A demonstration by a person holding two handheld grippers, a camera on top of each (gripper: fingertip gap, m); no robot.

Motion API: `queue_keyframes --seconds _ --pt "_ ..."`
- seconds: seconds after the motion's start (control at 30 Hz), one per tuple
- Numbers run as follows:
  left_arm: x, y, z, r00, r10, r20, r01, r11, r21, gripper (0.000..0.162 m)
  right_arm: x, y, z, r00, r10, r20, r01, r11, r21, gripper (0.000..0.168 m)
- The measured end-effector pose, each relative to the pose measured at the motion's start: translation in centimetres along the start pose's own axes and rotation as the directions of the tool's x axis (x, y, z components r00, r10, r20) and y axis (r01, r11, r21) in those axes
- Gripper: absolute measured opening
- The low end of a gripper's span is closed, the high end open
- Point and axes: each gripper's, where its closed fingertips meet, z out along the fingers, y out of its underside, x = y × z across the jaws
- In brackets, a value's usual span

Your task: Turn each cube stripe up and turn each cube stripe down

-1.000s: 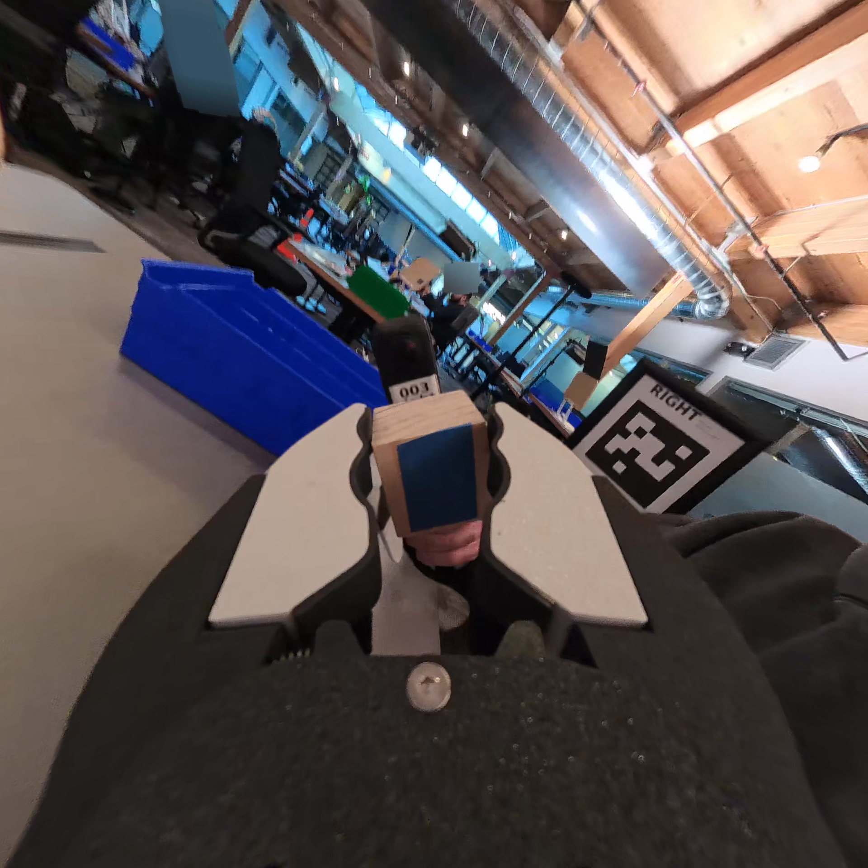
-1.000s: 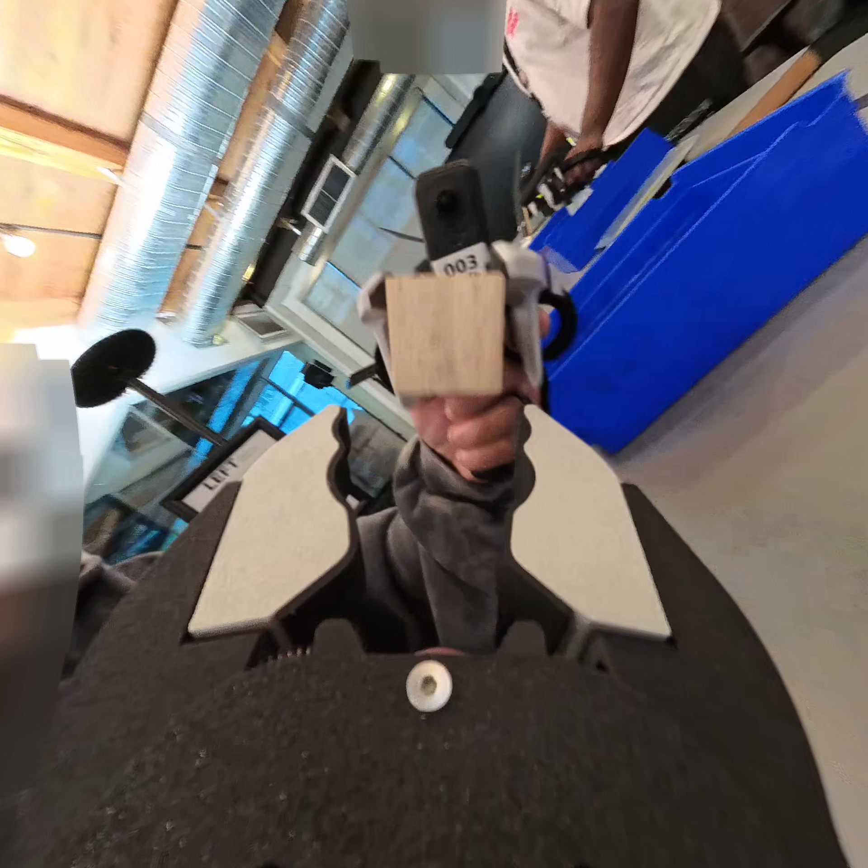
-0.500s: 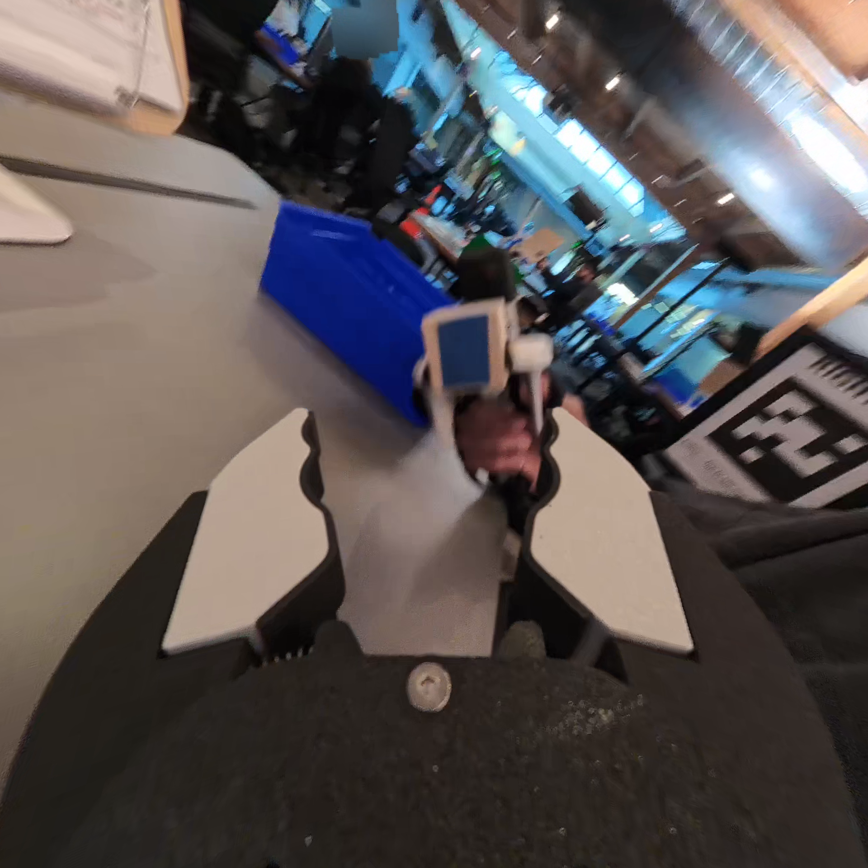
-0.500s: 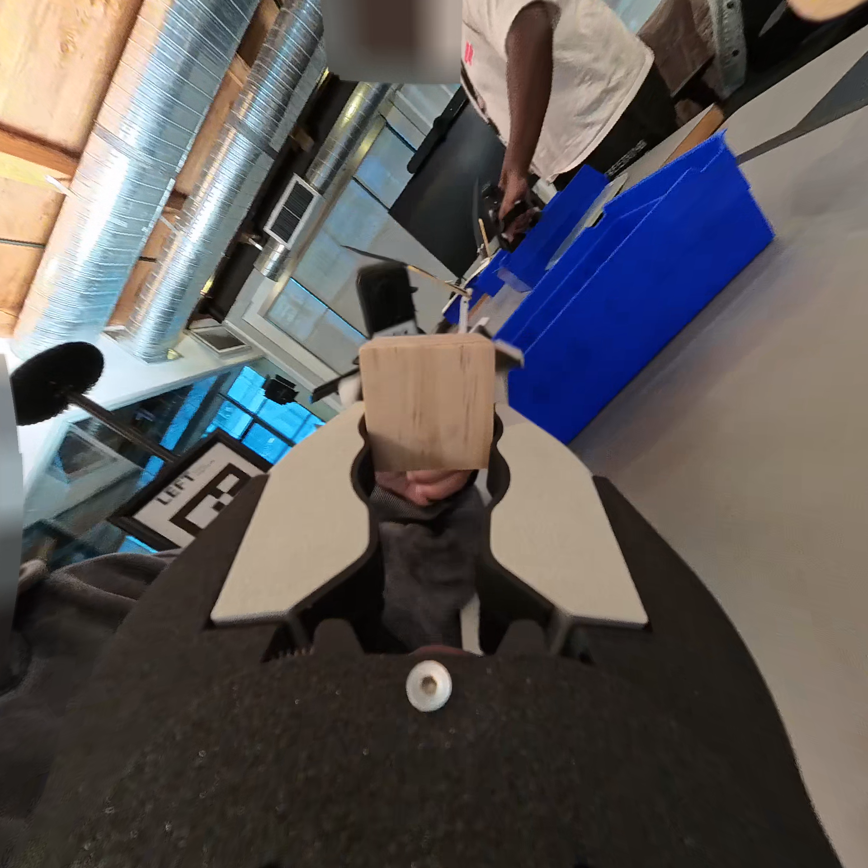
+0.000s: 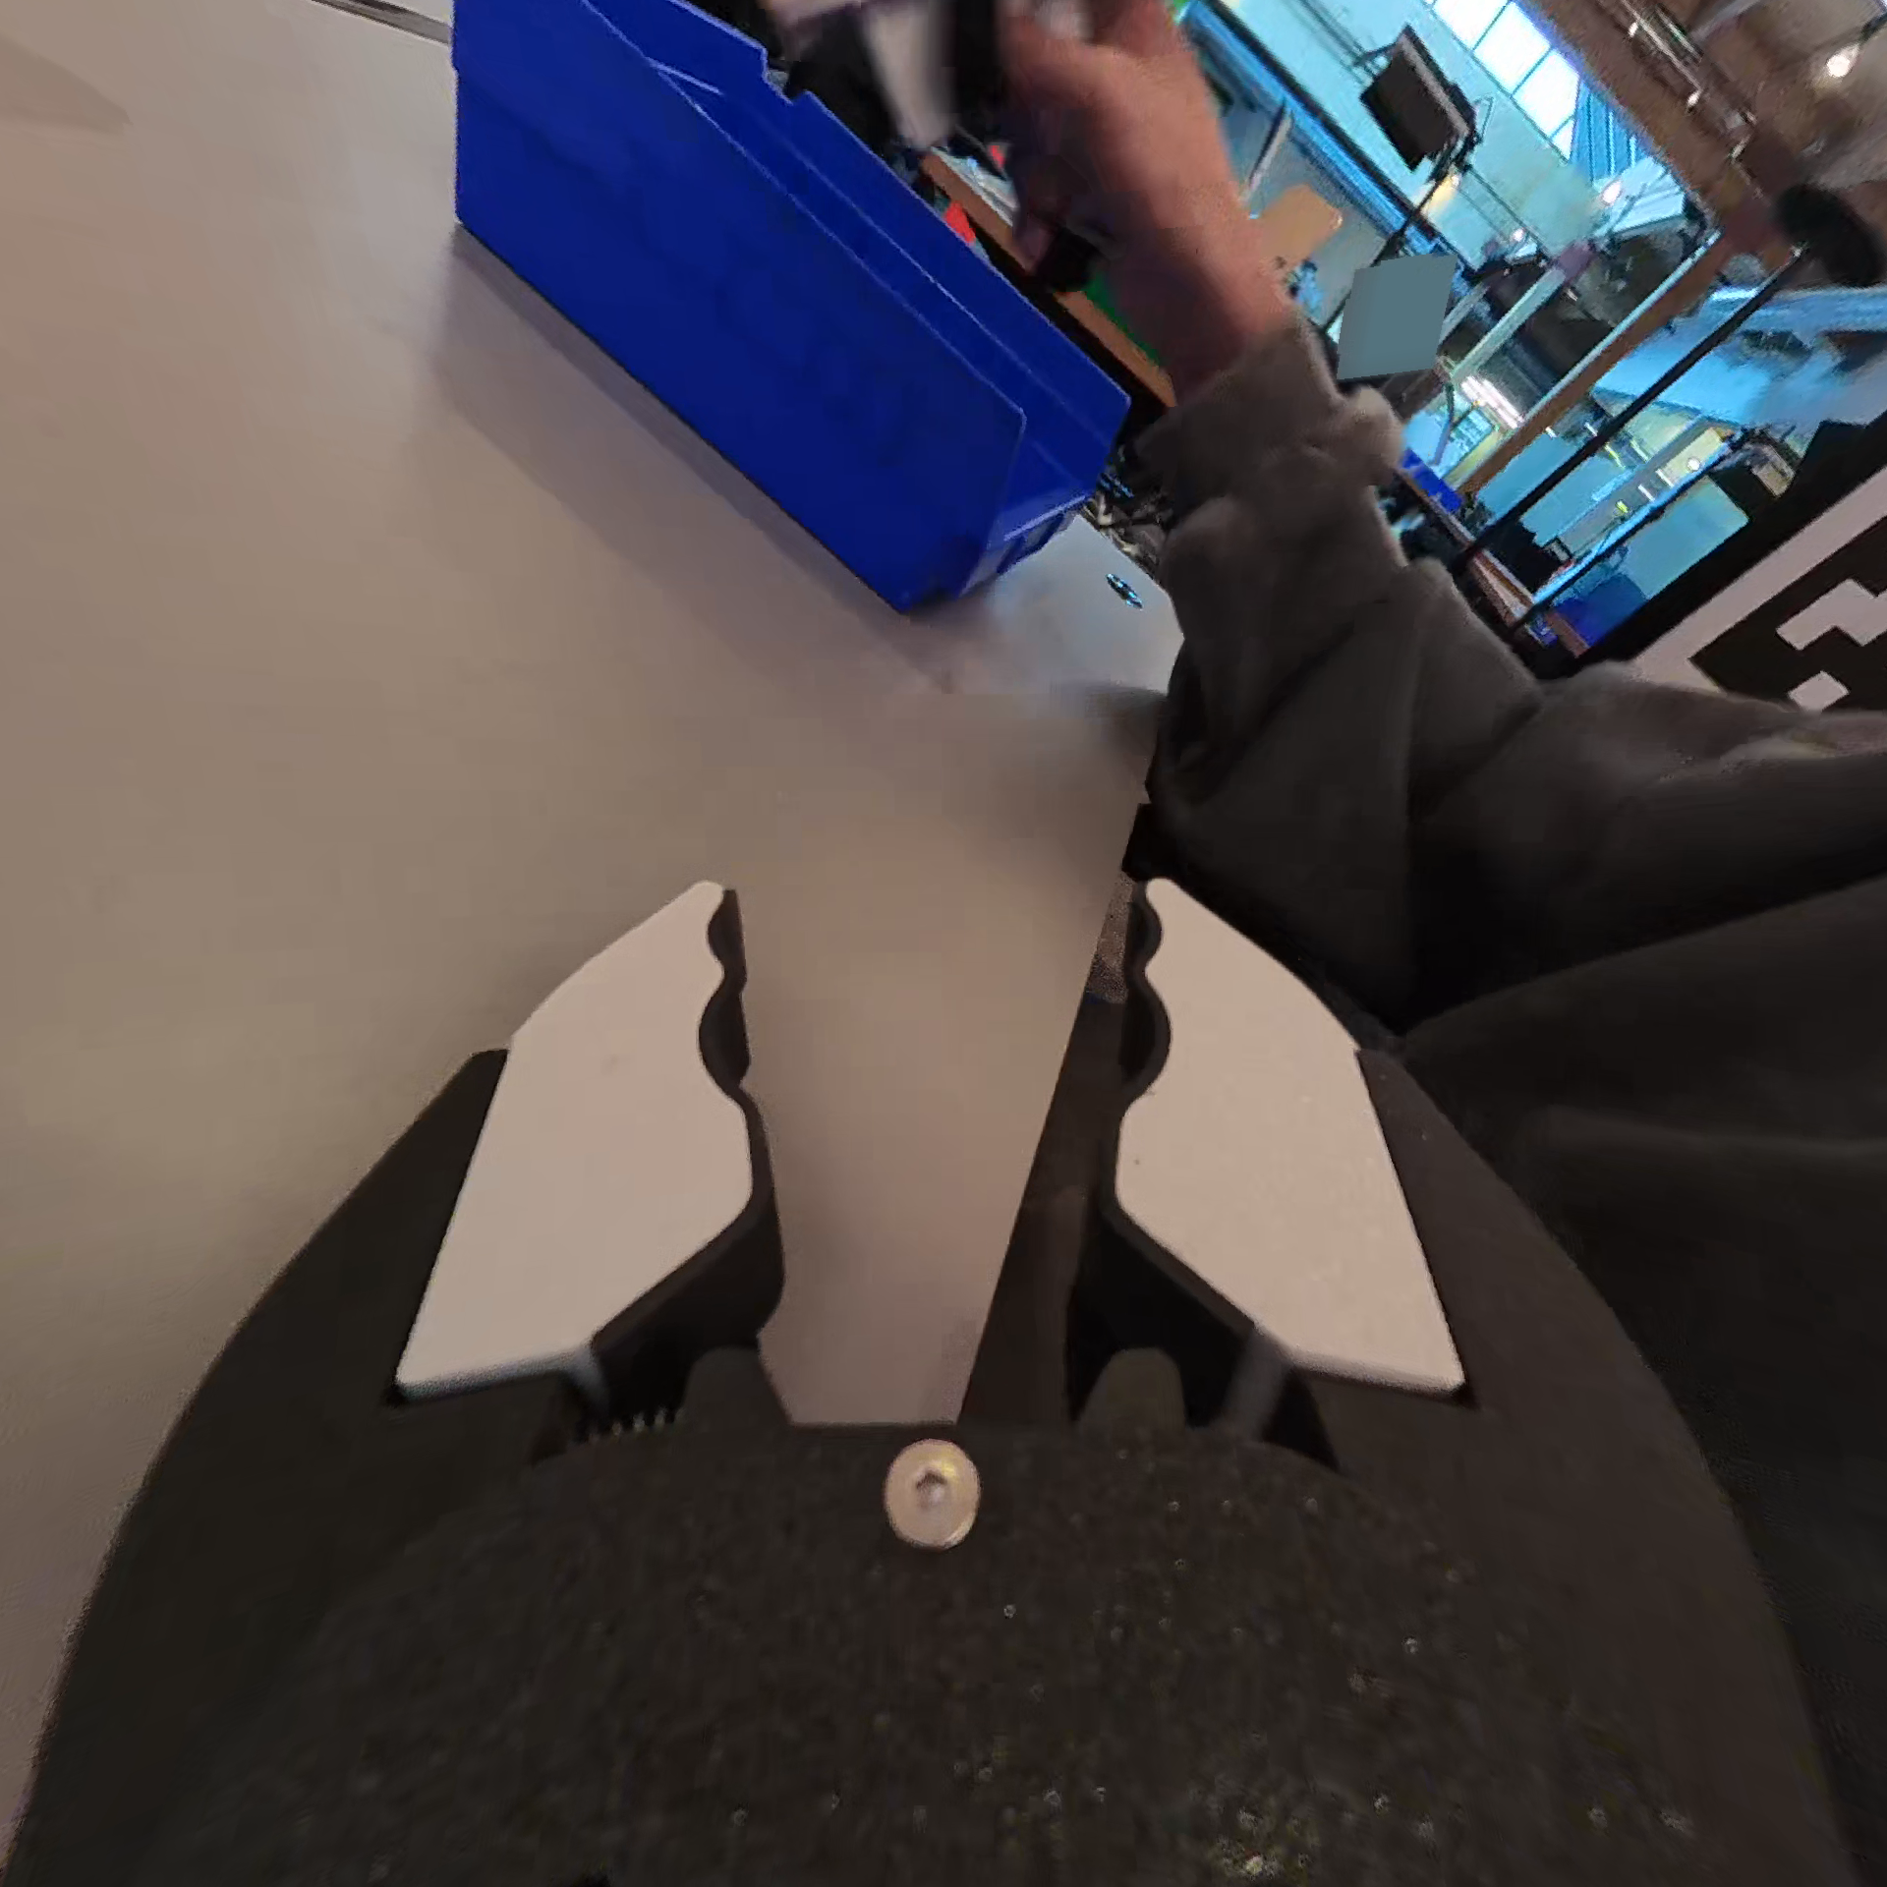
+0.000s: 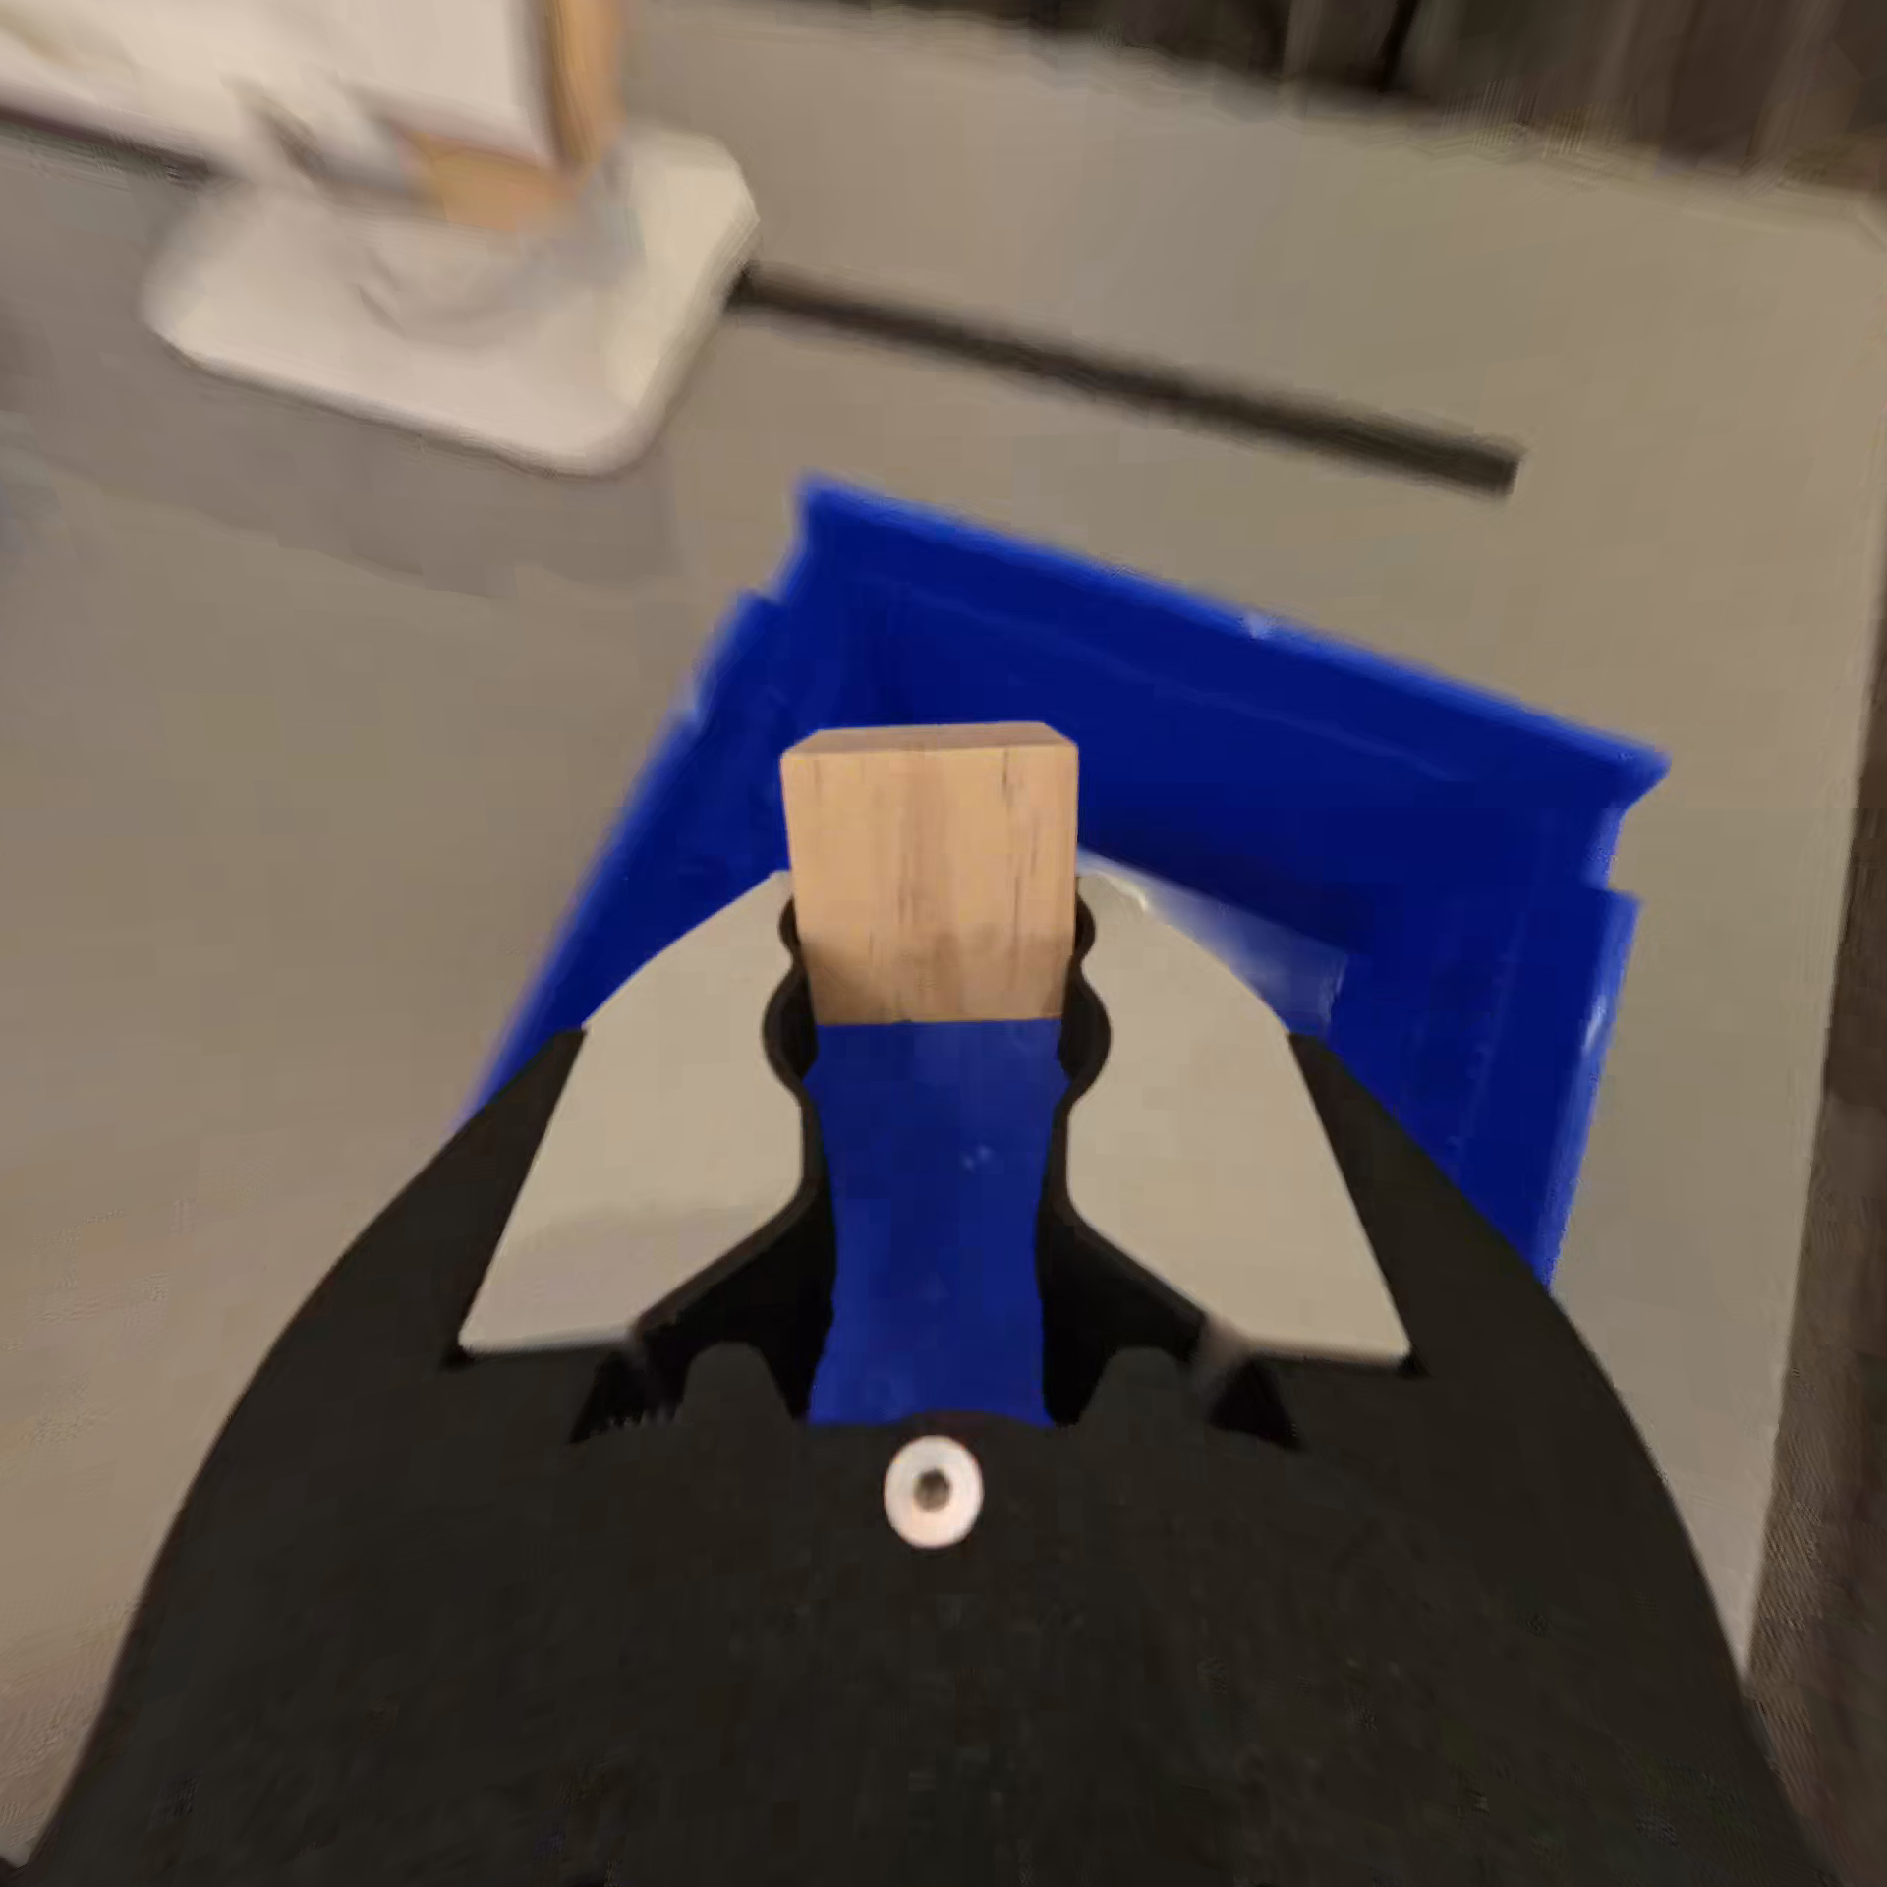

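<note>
While the right gripper [image 6: 929, 919] clamps a plain wooden cube [image 6: 927, 886] between its fingertips, no stripe shows on the cube's visible face. Below and behind the cube sits a blue bin [image 6: 1327, 817] on a grey table [image 6: 306, 817]. Over that table, the left gripper [image 5: 929, 909] has its jaws spread wide with nothing between them. Farther off stand the blue bin [image 5: 776, 306] and a person's raised hand [image 5: 1133, 184] in a dark sleeve [image 5: 1327, 633].

The cube [image 6: 927, 888] hides its lower faces (any stripe unseen), and the white stand [image 6: 449, 306] behind is blurred.
</note>
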Motion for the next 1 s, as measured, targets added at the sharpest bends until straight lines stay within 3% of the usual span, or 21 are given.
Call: queue_keyframes --seconds 0.07,0.2,0.5,0.57,0.6,0.63,0.73,0.8,0.87,0.93,1.0 --pt "0.4 0.0 -0.1 1.0 -0.001 -0.016 0.001 1.0 -0.002 0.07 2.4 2.6 4.2 0.999 0.02 -0.044 -0.028 0.982 -0.186 0.046" --pt "0.4 -0.1 -0.5 1.0 0.011 -0.005 -0.011 1.0 -0.002 0.07 4.3 4.5 8.5 0.996 0.025 -0.088 -0.053 0.941 -0.335 0.046" --pt "0.2 0.5 -0.1 1.0 -0.007 -0.023 0.006 0.999 -0.042 0.071 4.8 7.5 9.8 0.992 0.03 -0.122 -0.091 0.839 -0.536 0.047" --pt "0.1 0.7 0.1 1.0 -0.003 -0.015 0.002 0.999 -0.052 0.072 4.7 7.0 9.8 0.994 0.051 -0.098 -0.093 0.864 -0.495 0.051" --pt "0.0 0.9 0.1 1.0 -0.003 -0.011 0.002 0.998 -0.059 0.073 4.9 6.6 9.4 0.992 0.057 -0.108 -0.102 0.878 -0.467 0.066" --pt "-0.1 1.0 0.2 1.0 -0.002 -0.001 0.002 0.998 -0.064 0.073 4.9 6.0 8.6 0.992 0.055 -0.112 -0.098 0.899 -0.426 0.069" --pt "-0.7 1.2 0.1 0.999 0.01 0.041 -0.007 0.997 -0.077 0.073 2.3 2.1 4.0 0.997 0.055 -0.049 -0.061 0.989 -0.133 0.07" --pt "-1.3 1.4 0.1 0.997 0.016 0.074 -0.01 0.996 -0.091 0.074 -3.1 -0.7 -0.3 0.993 0.022 0.12 -0.043 0.983 0.176 0.064" --pt "-1.5 1.7 0.2 0.997 0.015 0.081 -0.006 0.994 -0.11 0.074 -11.1 -1.3 -5.2 0.92 -0.081 0.384 -0.107 0.89 0.443 0.059" --pt "-1.4 2.0 0.3 0.997 0.025 0.074 -0.015 0.991 -0.13 0.075 -18.3 1.5 -8.4 0.814 -0.157 0.559 -0.193 0.835 0.515 0.053" --pt "-1.8 2.0 0.0 0.99 0.058 0.129 -0.037 0.987 -0.156 0.075 -24.0 5.8 -9.1 0.731 -0.21 0.649 -0.197 0.847 0.495 0.05"
